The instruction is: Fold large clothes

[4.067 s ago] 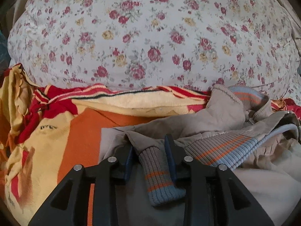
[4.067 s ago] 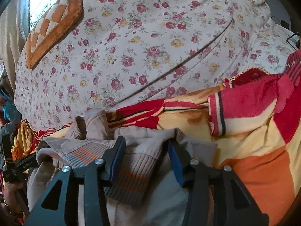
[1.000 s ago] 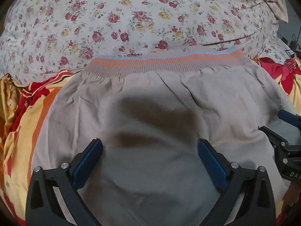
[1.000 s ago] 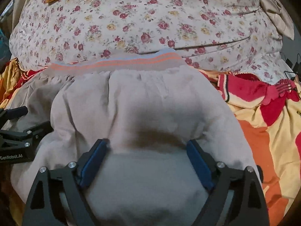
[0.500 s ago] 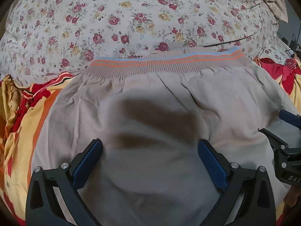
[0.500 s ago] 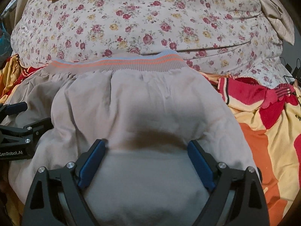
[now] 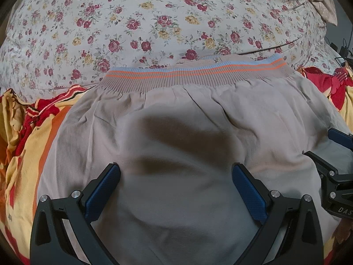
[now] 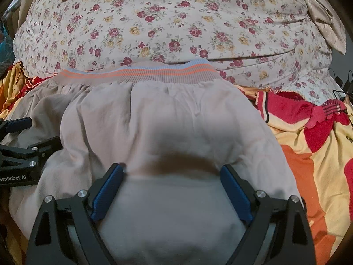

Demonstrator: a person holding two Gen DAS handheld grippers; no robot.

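Lying spread across a yellow, red and orange blanket on the bed, the beige jacket has its ribbed hem band, striped orange and blue, at the far edge, just beside a floral pillow. Left tool: jaws spread wide, blue pads resting on the fabric, nothing pinched between them. Right tool: jaws likewise spread wide over the jacket, gripping nothing. Each tool appears at the edge of the other's view, the two standing side by side over the garment's near part.
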